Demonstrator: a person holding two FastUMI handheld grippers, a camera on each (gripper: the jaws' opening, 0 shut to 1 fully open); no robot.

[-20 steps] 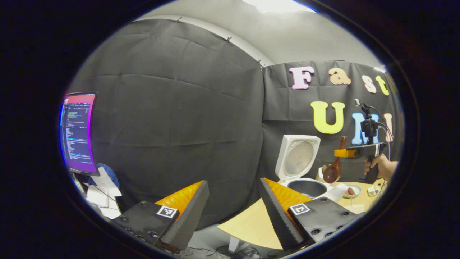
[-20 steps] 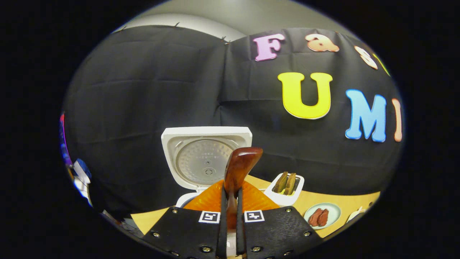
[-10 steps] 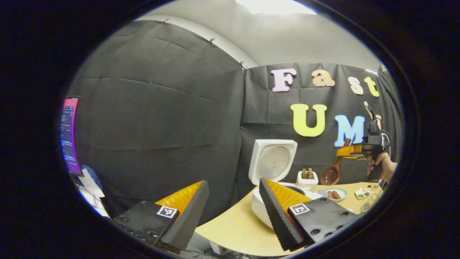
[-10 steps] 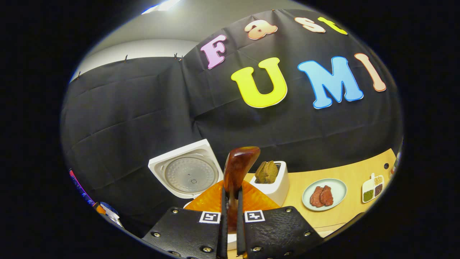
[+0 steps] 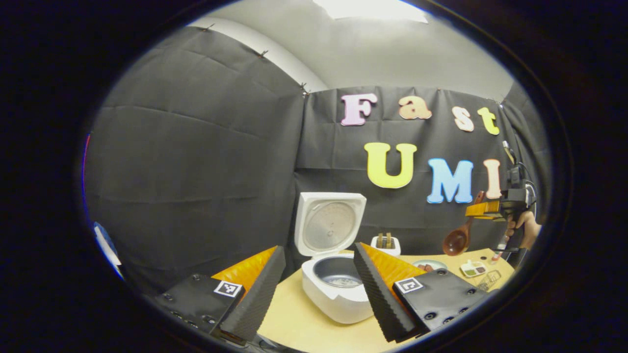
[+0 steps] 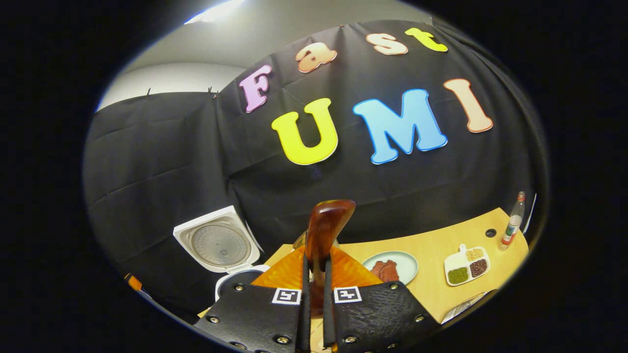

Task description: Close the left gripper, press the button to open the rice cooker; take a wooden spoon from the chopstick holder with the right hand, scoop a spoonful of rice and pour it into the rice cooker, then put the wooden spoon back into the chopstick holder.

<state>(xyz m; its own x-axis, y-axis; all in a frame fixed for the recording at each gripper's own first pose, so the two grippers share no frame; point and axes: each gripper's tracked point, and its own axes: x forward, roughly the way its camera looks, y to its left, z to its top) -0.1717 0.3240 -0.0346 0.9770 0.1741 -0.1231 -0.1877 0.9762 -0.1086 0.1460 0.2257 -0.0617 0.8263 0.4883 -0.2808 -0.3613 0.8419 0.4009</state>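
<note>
The right gripper has its fingers clamped on the glossy brown handle of the wooden spoon, whose round bowl hangs in the air above the table's far right end. The left gripper hangs released, fingers wide apart, before the white rice cooker (lid upright, dark pot exposed), which sits near the pale table's left edge, the chopstick holder behind it.

Black cloth wall — pale ceiling, bright light panel — light wooden table.

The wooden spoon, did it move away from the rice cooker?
Yes. In the left gripper view the wooden spoon now hangs farther right of the rice cooker, past the chopstick holder.
</note>
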